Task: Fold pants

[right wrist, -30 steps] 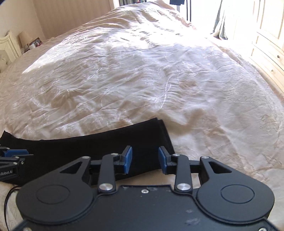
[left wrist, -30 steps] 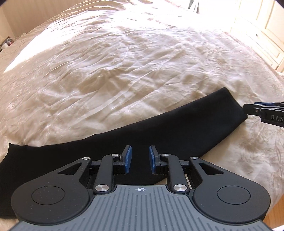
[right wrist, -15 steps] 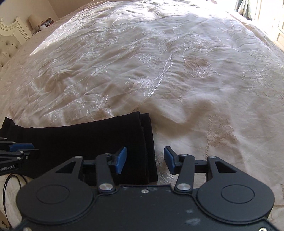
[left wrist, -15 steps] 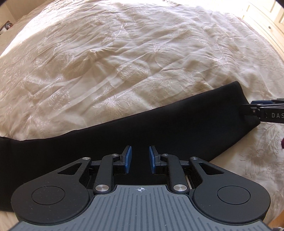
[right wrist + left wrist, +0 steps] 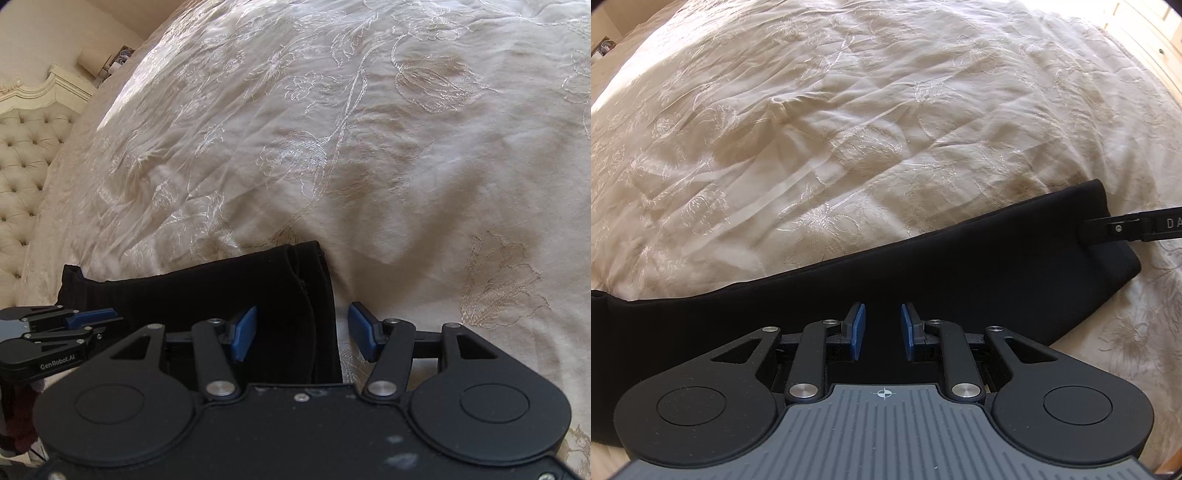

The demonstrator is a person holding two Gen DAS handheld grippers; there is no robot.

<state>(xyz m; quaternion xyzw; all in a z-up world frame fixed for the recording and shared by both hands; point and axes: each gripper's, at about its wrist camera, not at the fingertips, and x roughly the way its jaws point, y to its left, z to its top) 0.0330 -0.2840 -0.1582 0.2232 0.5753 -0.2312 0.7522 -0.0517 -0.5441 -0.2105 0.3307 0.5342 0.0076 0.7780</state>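
The black pants [image 5: 960, 273] lie folded lengthwise in a long strip across the near edge of the bed. My left gripper [image 5: 882, 332] is open, low over the middle of the strip. My right gripper [image 5: 303, 330] is open wide and straddles the right end of the pants [image 5: 258, 291], whose layered edge lies between the pads. The right gripper also shows in the left wrist view [image 5: 1130, 227] at the strip's right end. The left gripper shows in the right wrist view [image 5: 74, 323] at the left.
The cream embroidered bedspread [image 5: 849, 129] covers the whole bed beyond the pants. A tufted headboard [image 5: 22, 166] stands at the far left. Wooden furniture [image 5: 1160, 33] and floor lie off the bed's right side.
Both grippers have dropped closer to the bed and the pants. My right gripper has opened wider and now spans the strip's right end.
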